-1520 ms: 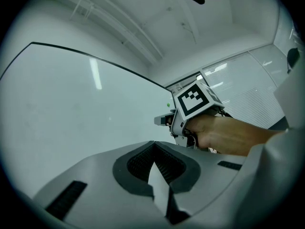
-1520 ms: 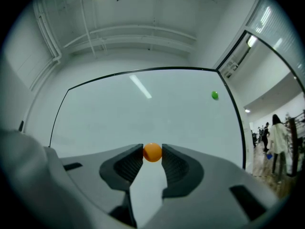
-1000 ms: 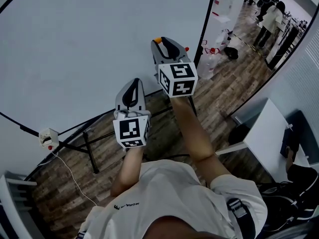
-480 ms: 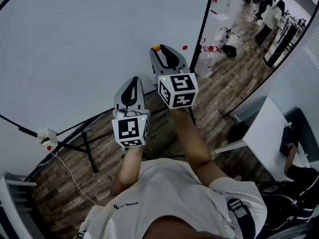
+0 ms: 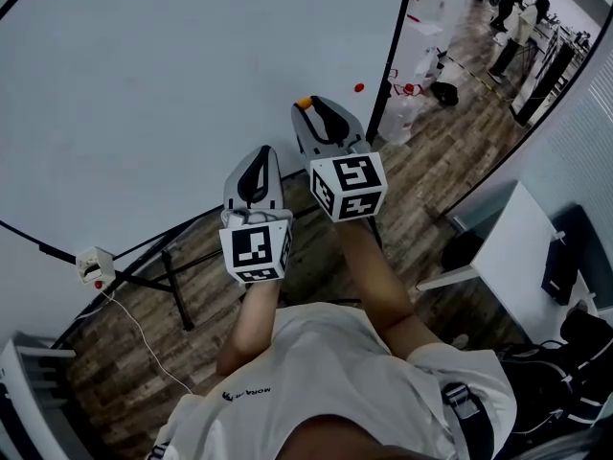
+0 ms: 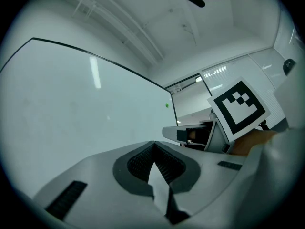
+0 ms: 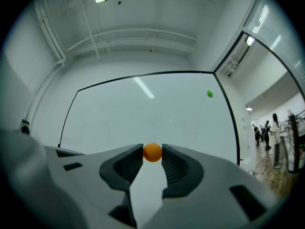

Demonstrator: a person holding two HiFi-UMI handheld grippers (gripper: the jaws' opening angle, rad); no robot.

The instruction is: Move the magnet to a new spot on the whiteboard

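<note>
A small orange magnet sits pinched between the tips of my right gripper, which is shut on it in front of the whiteboard. From the head view the orange magnet shows at the right gripper tips, low on the whiteboard; I cannot tell whether it touches the board. My left gripper is held lower and to the left, shut and empty, its jaws meeting in the left gripper view.
A red magnet sticks to the board just right of the right gripper. A green magnet sits high near the board's right edge. The board stand's legs and a cable cross the wooden floor below. A white table is at the right.
The right gripper has come a little down and toward me with the orange magnet still in its jaws. The left gripper has stayed put.
</note>
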